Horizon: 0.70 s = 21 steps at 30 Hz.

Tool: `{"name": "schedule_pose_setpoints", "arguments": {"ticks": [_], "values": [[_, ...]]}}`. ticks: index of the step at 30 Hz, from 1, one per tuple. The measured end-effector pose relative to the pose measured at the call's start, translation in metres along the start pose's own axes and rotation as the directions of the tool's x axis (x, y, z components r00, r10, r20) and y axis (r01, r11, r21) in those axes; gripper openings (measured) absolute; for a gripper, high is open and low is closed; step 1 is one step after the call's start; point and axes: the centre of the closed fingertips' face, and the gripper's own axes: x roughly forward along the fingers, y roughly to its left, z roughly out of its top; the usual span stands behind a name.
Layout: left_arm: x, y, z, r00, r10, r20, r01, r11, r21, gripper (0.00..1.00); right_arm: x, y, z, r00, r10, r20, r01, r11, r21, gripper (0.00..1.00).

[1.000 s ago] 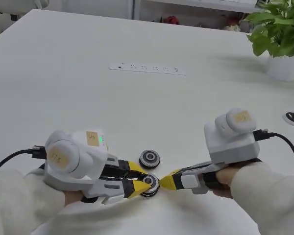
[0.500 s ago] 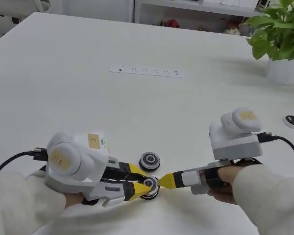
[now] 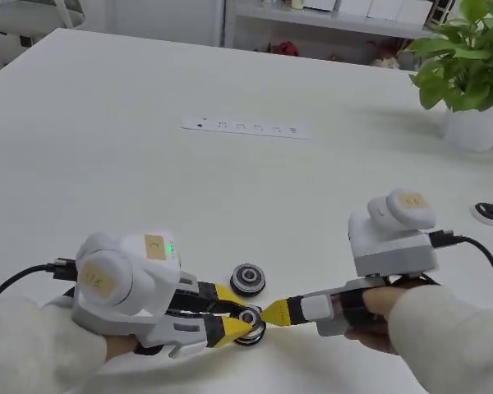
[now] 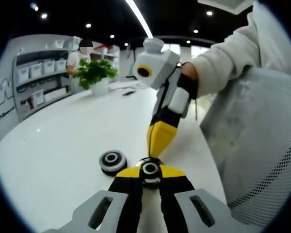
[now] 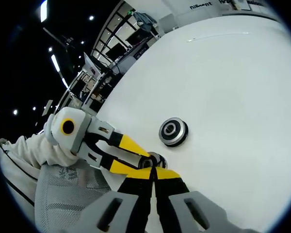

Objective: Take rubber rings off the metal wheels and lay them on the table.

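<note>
Metal wheel (image 3: 251, 318), near desk's (image 3: 230, 189) front edge, clamped by left gripper (image 4: 150, 173); we note right gripper (image 5: 154, 171) pinched narrow against it, second wheel (image 3: 248, 278) just beside.

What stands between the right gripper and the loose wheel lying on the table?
Nothing visible. The loose wheel lies on bare table just beside the right gripper, whose tips meet the held wheel clamped in the left gripper.
</note>
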Motion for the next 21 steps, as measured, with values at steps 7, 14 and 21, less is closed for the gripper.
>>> {"name": "schedule_pose_setpoints", "arguments": {"ticks": [7,14,21], "values": [[0.0,0.0,0.0,1.0,0.002,-0.005,-0.002,1.0,0.005,0.13,0.001,0.001,0.001,0.9999,0.015,0.004,-0.015,1.0,0.001,0.0],[0.0,0.0,0.0,1.0,0.001,-0.003,-0.001,1.0,0.005,0.13,0.001,0.005,0.003,0.9994,0.032,0.014,-0.032,0.999,0.0,0.0],[0.0,0.0,0.0,1.0,0.001,-0.003,-0.001,1.0,0.006,0.13,0.001,0.014,0.011,0.9979,0.049,0.043,-0.048,0.998,-0.028,0.0]]}}
